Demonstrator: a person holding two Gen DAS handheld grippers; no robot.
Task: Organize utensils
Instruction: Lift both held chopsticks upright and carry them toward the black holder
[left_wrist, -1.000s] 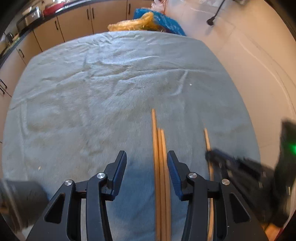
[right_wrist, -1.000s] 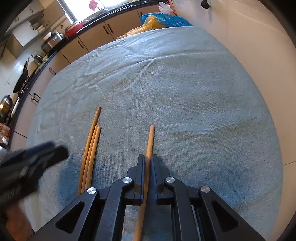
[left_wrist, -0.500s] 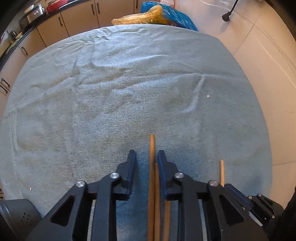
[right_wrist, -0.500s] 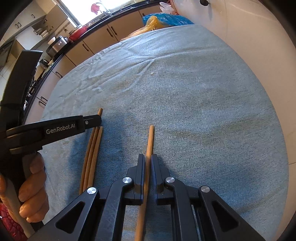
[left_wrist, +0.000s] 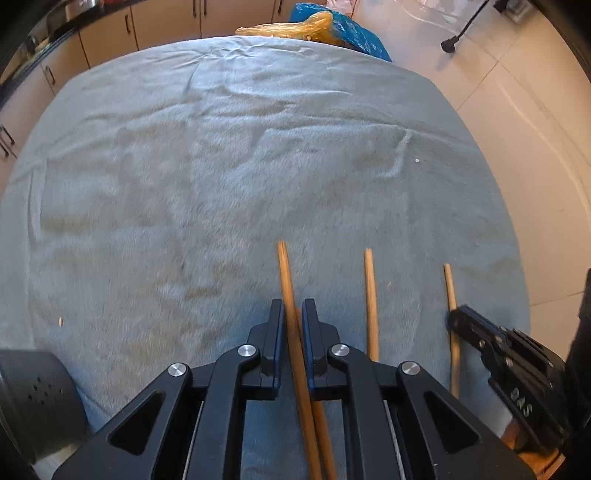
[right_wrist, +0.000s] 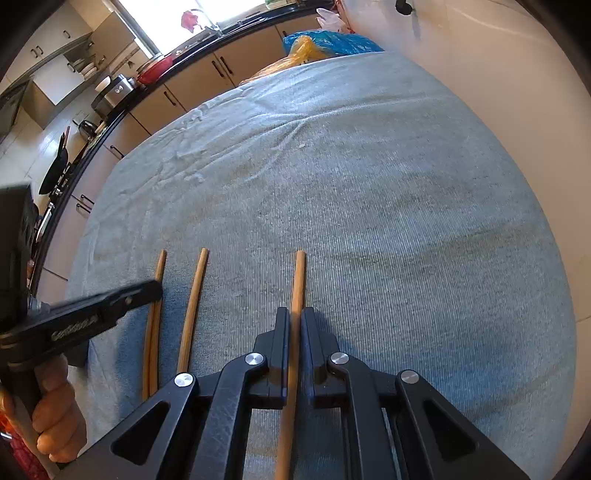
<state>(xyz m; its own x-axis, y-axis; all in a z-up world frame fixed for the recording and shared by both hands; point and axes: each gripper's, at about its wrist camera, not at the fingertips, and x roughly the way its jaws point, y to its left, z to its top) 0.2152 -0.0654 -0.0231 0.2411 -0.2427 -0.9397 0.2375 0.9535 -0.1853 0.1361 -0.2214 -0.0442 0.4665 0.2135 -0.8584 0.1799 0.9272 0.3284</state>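
Note:
Several wooden chopsticks lie on a grey-blue towel (left_wrist: 221, 166). My left gripper (left_wrist: 293, 308) is shut on two chopsticks (left_wrist: 286, 273) that point away from me. One loose chopstick (left_wrist: 370, 295) lies just right of it. My right gripper (right_wrist: 294, 314) is shut on a single chopstick (right_wrist: 298, 273); this gripper and its chopstick (left_wrist: 451, 291) show at the right in the left wrist view. In the right wrist view the left gripper (right_wrist: 140, 291) holds its pair (right_wrist: 157, 306), and the loose chopstick (right_wrist: 194, 299) lies between the grippers.
Yellow and blue plastic bags (left_wrist: 325, 27) sit past the towel's far edge. Kitchen cabinets (right_wrist: 207, 74) run along the back. A black perforated holder (left_wrist: 33, 391) stands at the near left. Tiled floor (left_wrist: 517, 110) lies to the right.
My left gripper closed on two of the three bunched chopsticks and shifted them left, leaving one lying apart. The right gripper stays shut on its chopstick.

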